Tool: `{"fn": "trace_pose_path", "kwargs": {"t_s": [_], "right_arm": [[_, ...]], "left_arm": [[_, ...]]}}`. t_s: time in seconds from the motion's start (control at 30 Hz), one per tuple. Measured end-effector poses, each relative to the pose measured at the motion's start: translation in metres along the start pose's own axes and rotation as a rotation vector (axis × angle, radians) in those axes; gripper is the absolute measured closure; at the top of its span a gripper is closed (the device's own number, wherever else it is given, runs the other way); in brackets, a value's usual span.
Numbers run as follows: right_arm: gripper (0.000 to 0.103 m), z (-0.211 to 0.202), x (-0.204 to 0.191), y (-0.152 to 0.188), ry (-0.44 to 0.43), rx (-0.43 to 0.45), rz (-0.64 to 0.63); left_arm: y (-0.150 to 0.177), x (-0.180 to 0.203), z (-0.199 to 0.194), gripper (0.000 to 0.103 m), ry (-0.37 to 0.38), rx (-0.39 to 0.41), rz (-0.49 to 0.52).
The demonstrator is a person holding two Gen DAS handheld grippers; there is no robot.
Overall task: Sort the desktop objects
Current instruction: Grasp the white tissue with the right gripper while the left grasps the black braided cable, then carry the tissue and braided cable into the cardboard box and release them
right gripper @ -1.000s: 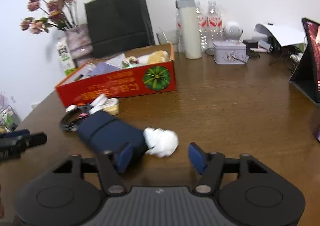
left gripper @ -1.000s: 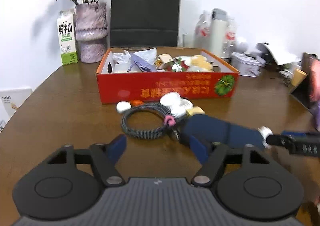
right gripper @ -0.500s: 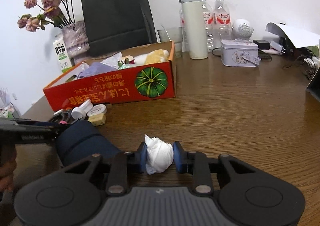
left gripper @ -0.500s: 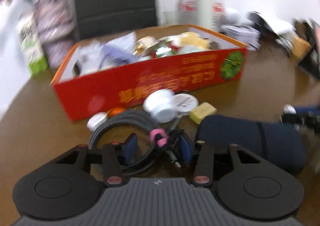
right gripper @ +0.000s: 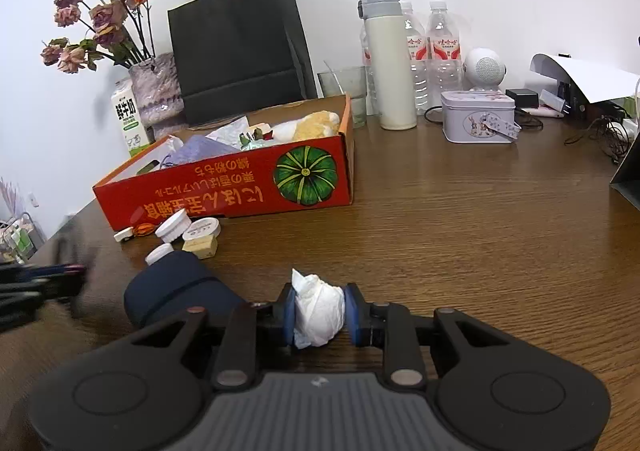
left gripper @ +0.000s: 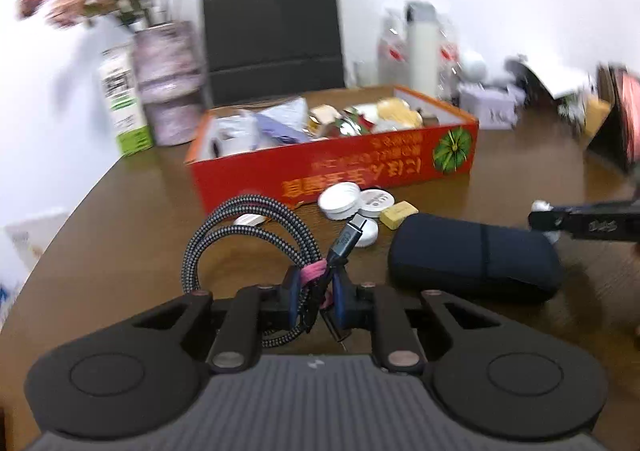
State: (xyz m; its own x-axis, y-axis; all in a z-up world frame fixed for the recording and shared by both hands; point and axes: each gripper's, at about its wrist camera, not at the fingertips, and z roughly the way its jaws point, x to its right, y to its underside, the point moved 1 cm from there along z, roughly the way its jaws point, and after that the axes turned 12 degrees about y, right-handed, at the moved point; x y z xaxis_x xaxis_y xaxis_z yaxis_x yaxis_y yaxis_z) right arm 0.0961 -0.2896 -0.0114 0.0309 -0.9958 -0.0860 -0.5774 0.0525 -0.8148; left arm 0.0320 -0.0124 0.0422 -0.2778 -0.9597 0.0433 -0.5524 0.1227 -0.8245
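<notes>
Left wrist view. The left gripper (left gripper: pixel 316 301) sat low in the centre of the frame, its jaws having just closed narrow onto the coiled braided cable (left gripper: pixel 256 239) at the pink tie. The loop of the coil stood up above the pads, with the plug end poking toward upper right. The picture was blurred, so whether the coil had left the table (left gripper: pixel 120 235) could not be told. The red box (left gripper: pixel 340 167), already part full, lay in the middle of the frame. Between it and the cable were white lids (left gripper: pixel 340 201) and a small yellow block (left gripper: pixel 398 214). A dark blue case (left gripper: pixel 474 257) lay at right centre, and the other gripper's finger showed at the right edge.

Right wrist view. The right gripper (right gripper: pixel 320 313), bottom centre, had also just closed, pinching a crumpled white tissue (right gripper: pixel 318 309) squarely between its blue pads (right gripper: pixel 289 311). The tissue seemed to rest on or just above the wood. The dark case was at lower left, touching nothing in the grip. The box stood in the left middle, its open top facing up.

Judgement: both picks looked made, and the carry to the box comes next. Lift the cable straight up first so its loose loop clears the lids and the block. Keep the grip on the tie, where the strands are bundled, or the coil may unwind. The tissue is soft and light, so hold the squeeze steady and release it well inside the box's rim.
</notes>
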Motion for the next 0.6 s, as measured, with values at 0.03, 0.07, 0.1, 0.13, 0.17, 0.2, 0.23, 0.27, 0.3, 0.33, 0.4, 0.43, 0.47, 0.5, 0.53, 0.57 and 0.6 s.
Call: {"fn": "trace_pose_path", "kwargs": {"t_s": [0.03,0.07,0.1,0.13,0.17,0.2,0.23,0.27,0.3,0.33,0.4,0.43,0.47,0.5,0.53,0.57,0.6], "right_arm": [[0.079,0.0,0.001,0.0,-0.003,-0.001,0.005],[0.079,0.001,0.003,0.0,-0.009,-0.003,0.015],[0.079,0.001,0.005,0.0,-0.016,-0.006,0.032],[0.08,0.002,0.008,-0.001,-0.02,-0.008,0.043],[0.08,0.002,0.008,-0.001,-0.021,-0.008,0.048],[0.08,0.002,0.008,0.0,-0.016,-0.004,0.047],[0.08,0.0,0.006,0.0,-0.005,0.004,0.037],[0.08,-0.003,0.004,0.001,0.012,0.014,0.021],[0.08,-0.008,0.0,0.003,0.034,0.022,0.002],[0.08,-0.015,-0.003,0.007,0.053,0.028,-0.009],[0.08,-0.032,-0.007,0.016,0.033,0.033,-0.007],[0.08,-0.043,-0.011,0.023,0.033,0.037,-0.012],[0.08,-0.052,-0.015,0.028,0.033,0.039,-0.024],[0.08,-0.059,-0.017,0.034,0.026,0.034,-0.029],[0.08,-0.066,-0.02,0.039,0.017,0.022,-0.027],[0.08,-0.072,-0.02,0.044,0.011,0.011,-0.025],[0.08,-0.081,-0.022,0.05,0.008,-0.001,-0.016]], "left_arm": [[0.003,0.0,-0.009,0.086,0.002,0.008,-0.012],[0.006,0.0,-0.018,0.086,0.005,0.014,-0.013],[0.007,0.0,-0.024,0.086,0.005,0.021,-0.013],[0.01,0.0,-0.031,0.086,0.003,0.027,-0.017],[0.012,0.0,-0.037,0.086,0.002,0.03,-0.028],[0.014,-0.001,-0.042,0.086,0.007,0.032,-0.047],[0.017,-0.002,-0.046,0.086,0.019,0.034,-0.07],[0.02,-0.002,-0.051,0.086,0.029,0.037,-0.088],[0.023,-0.003,-0.055,0.086,0.037,0.043,-0.102],[0.026,-0.003,-0.058,0.086,0.04,0.047,-0.105],[0.033,-0.001,-0.064,0.086,0.035,0.054,-0.11],[0.036,-0.001,-0.065,0.086,0.03,0.048,-0.114],[0.039,-0.001,-0.066,0.086,0.023,0.039,-0.125],[0.043,-0.001,-0.068,0.086,0.022,0.034,-0.135],[0.048,-0.001,-0.069,0.086,0.027,0.032,-0.142],[0.052,0.0,-0.071,0.086,0.032,0.029,-0.145],[0.056,0.002,-0.073,0.086,0.036,0.027,-0.143]]}}
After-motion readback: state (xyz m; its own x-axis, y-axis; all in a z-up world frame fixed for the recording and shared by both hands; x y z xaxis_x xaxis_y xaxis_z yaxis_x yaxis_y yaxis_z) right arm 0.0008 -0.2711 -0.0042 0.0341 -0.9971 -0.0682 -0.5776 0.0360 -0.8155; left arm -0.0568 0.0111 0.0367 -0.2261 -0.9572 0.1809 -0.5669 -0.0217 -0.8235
